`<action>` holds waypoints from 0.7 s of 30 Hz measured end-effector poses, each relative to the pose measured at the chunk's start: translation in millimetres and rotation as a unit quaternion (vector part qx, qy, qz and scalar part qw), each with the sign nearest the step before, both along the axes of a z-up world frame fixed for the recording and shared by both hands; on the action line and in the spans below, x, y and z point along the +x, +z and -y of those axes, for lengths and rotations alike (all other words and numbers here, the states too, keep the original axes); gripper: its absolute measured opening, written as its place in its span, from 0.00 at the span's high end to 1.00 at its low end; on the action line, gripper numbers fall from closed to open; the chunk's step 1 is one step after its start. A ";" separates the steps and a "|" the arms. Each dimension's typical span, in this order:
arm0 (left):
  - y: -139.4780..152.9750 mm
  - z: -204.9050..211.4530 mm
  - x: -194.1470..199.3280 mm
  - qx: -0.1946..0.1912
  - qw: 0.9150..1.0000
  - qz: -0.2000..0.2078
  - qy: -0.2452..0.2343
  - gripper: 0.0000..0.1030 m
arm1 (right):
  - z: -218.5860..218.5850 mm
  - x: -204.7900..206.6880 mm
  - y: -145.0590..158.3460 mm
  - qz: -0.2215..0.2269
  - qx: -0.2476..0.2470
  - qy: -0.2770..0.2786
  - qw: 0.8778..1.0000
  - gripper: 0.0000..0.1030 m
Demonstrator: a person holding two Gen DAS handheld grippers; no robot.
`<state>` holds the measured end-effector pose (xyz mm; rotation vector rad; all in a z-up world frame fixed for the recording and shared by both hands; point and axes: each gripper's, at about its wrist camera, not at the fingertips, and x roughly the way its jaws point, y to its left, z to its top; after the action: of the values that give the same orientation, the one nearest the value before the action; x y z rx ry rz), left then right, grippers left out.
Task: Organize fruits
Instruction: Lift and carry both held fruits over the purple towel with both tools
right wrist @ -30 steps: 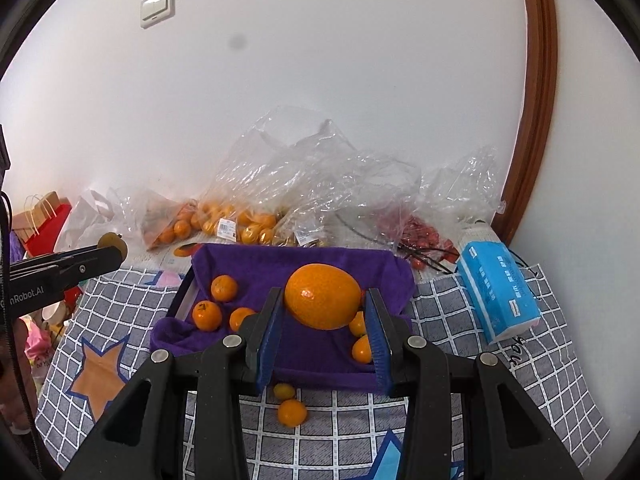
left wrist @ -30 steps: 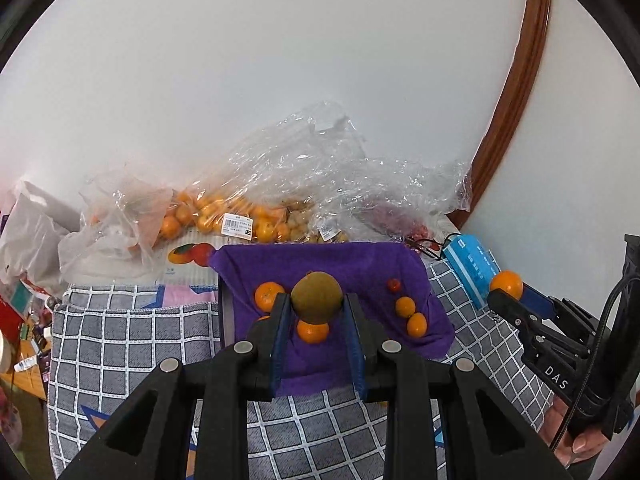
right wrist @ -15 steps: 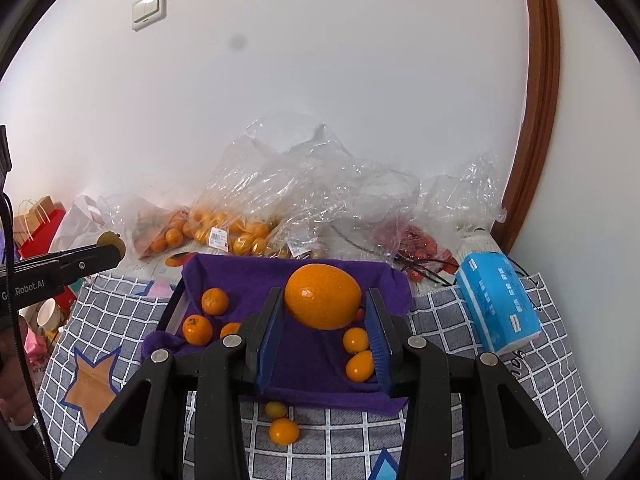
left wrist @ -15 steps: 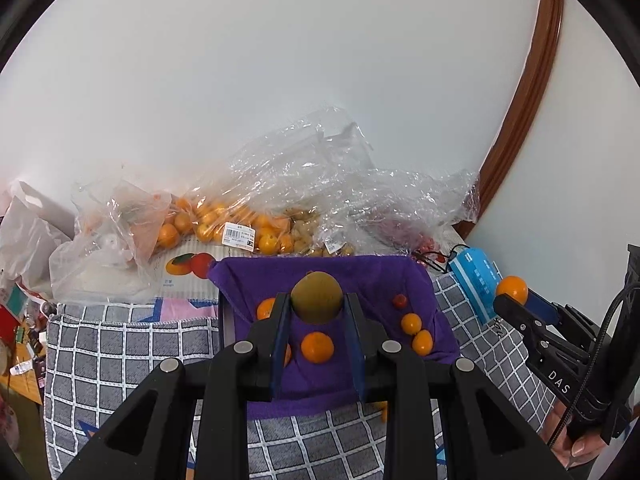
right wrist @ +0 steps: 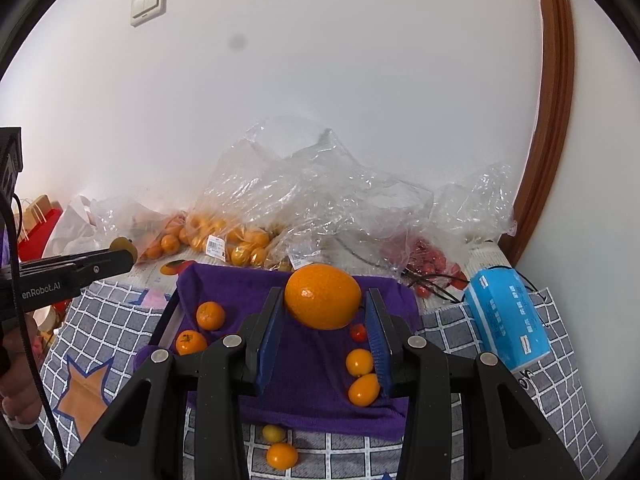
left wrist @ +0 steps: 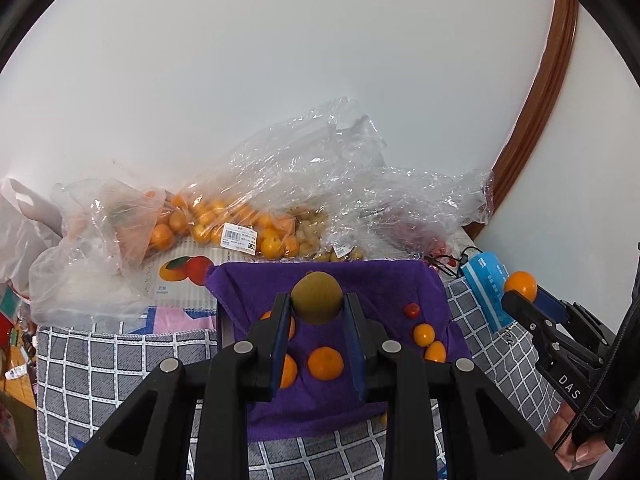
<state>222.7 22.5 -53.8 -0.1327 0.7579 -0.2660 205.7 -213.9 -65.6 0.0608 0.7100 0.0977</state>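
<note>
Midway through, by the look of it. Left gripper (left wrist: 316,320) clamped on a brownish-green kiwi (left wrist: 316,297), jaws narrowed to the fruit's width and gripping it at the tips, held aloft over the purple cloth (left wrist: 376,284). Right gripper (right wrist: 323,316) likewise clamped on a large orange (right wrist: 322,295), jaws spread wider to fit it, fruit pinched at the very tips and raised above the same cloth. Already sorted onto the cloth, judging from the lie of things: mandarins (right wrist: 210,315) to the left of the right jaws; kumquats (right wrist: 359,361) just beside and below the right-hand jaw, with a small red fruit (right wrist: 358,332) next to them; one mandarin (left wrist: 325,363) showing between the left gripper's jaws, further down. Still to place: the kiwi and the large orange, both carried and not yet set down. Still loose off the cloth: two small fruits (right wrist: 281,455) on the checked tablecloth (right wrist: 448,328), below and between the right jaws. Beyond the cloth, well ahead of both sets of jaws, plastic bags (right wrist: 240,240) with more oranges and red fruit inside; cannot tell whether those belong to the job. Probably a fair share left.
</note>
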 end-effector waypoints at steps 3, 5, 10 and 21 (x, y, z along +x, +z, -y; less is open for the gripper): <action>-2.7 1.1 5.5 0.000 1.000 -0.002 0.000 0.76 | 0.3 7.6 -3.0 -0.001 0.000 0.000 1.000 0.61; -4.3 1.6 9.3 0.001 1.000 -0.004 0.000 0.76 | 0.7 11.9 -4.8 -0.001 0.000 0.000 1.000 0.61; -7.7 4.5 19.2 0.004 1.000 -0.010 -0.002 0.76 | 3.8 21.2 -7.6 0.003 0.005 -0.001 1.000 0.61; -14.2 12.1 34.1 0.008 1.000 -0.016 -0.008 0.76 | 5.9 36.7 -19.0 -0.002 0.009 -0.001 1.000 0.61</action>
<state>256.8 10.4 -68.1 -0.1158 0.7932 -0.2727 242.4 -219.8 -84.6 0.0793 0.7132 0.1027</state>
